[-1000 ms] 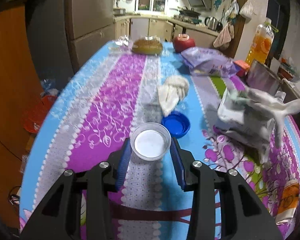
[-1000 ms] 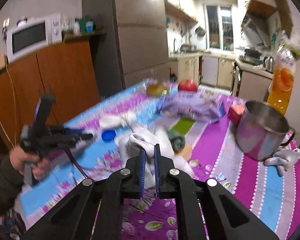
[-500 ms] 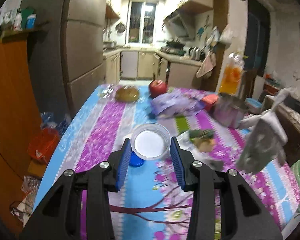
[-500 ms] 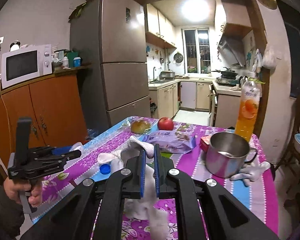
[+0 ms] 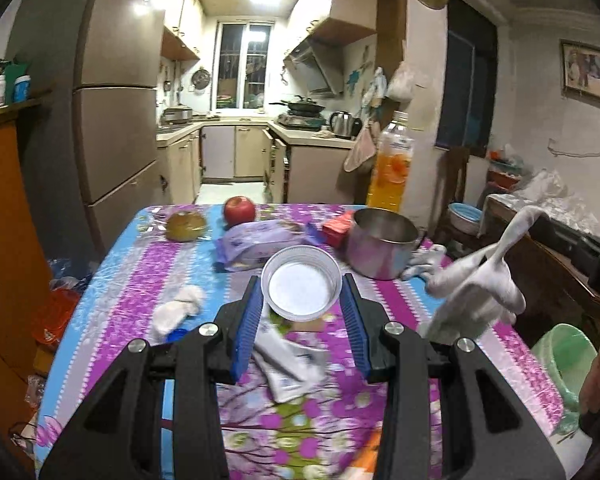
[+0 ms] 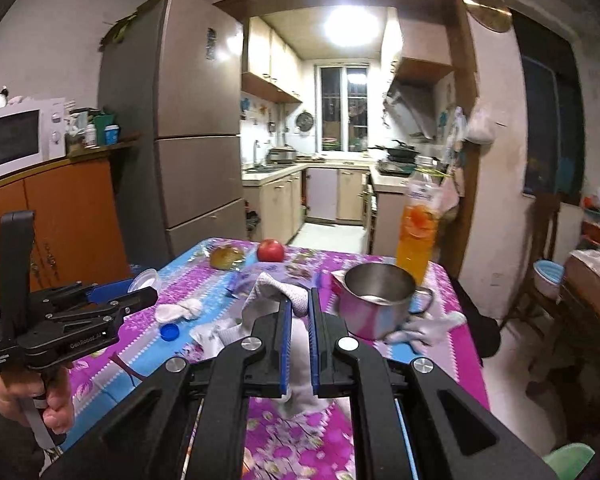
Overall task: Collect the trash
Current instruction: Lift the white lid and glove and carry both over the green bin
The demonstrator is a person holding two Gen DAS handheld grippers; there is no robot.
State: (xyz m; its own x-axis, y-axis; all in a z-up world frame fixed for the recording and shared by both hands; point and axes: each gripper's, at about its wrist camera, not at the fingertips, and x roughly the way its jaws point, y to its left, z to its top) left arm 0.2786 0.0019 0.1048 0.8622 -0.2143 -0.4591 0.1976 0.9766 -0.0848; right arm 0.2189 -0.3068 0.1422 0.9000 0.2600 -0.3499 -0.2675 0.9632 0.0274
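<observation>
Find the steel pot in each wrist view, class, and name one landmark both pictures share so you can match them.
Left wrist view: the steel pot stands on the table, right of centre, just beyond the held white lid.
Right wrist view: the pot sits right of centre, just right of the gripper's tips.
Shared landmark: the orange drink bottle behind the pot.

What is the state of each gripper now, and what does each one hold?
Left gripper: jaws closed on a white plastic lid, held above the table.
Right gripper: jaws closed on a white crumpled wrapper, which hangs below them.
</observation>
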